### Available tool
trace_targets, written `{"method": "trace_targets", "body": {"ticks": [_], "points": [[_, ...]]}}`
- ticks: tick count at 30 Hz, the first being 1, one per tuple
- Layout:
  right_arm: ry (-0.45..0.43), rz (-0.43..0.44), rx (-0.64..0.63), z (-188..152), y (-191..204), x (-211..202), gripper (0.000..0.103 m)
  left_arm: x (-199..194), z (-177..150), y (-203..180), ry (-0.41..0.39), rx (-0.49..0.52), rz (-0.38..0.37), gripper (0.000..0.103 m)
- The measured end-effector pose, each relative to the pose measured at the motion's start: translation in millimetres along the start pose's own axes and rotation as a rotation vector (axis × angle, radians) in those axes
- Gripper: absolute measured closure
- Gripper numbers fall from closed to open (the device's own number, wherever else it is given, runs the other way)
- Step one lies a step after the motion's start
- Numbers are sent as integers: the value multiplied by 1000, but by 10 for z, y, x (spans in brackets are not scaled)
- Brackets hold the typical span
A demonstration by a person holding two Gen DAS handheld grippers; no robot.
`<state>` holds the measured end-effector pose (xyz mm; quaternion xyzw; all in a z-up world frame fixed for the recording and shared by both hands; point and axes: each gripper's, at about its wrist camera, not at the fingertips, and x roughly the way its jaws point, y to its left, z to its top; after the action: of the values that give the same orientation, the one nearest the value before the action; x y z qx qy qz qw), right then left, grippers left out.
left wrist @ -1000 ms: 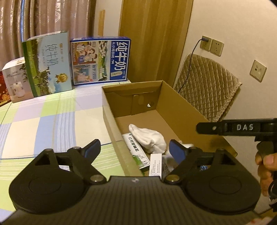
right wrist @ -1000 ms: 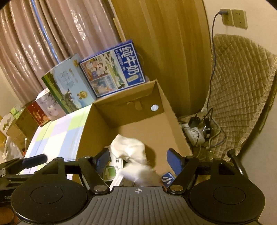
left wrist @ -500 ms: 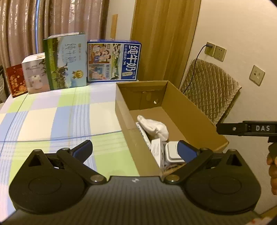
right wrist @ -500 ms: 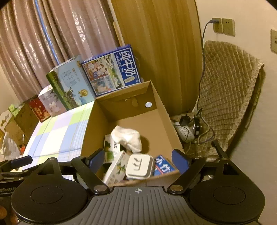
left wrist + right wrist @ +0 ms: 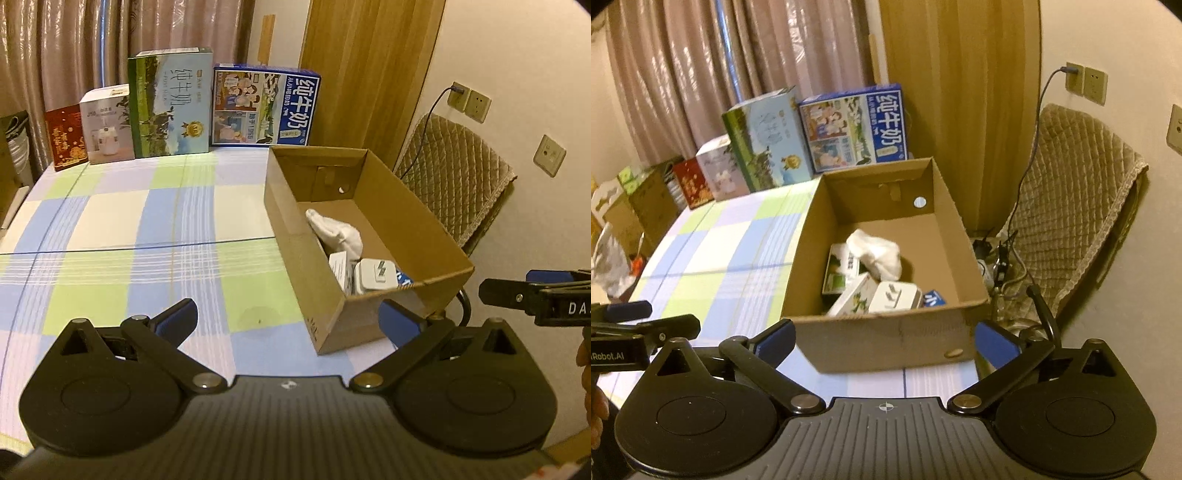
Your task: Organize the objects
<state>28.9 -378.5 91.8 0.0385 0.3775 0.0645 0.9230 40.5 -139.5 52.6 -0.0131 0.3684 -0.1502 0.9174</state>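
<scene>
Left tool [image 5: 288,319] released over tablecloth [image 5: 147,229], right tool [image 5: 884,338] released facing cardboard box [image 5: 886,336]

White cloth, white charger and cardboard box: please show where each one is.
white cloth [image 5: 877,253], right wrist view, on its crumpled middle.
white charger [image 5: 897,297], right wrist view, on its top face.
cardboard box [image 5: 373,325], left wrist view, on its near outer wall.

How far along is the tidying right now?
Mostly done, it seems. The cardboard box holds a white cloth, small cartons and a white charger. Nothing is in hand: the left gripper and right gripper are open and empty. No loose items show on the tablecloth.
</scene>
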Motion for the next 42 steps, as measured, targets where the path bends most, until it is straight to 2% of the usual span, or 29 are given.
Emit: {"method": "trace_targets", "body": {"ticks": [6, 10, 23, 42], "points": [[10, -9, -10, -120, 59, -100, 2, -144, -135, -16, 12, -32, 10, 1], [19, -8, -24, -190, 110, -143, 2, -230, -205, -41, 12, -30, 34, 1], [42, 0, -5, -375, 180, -232, 2, -349, -349, -38, 29, -37, 41, 1], [57, 7, -8, -420, 254, -194, 2, -392, -390, -48, 20, -41, 35, 1]]}}
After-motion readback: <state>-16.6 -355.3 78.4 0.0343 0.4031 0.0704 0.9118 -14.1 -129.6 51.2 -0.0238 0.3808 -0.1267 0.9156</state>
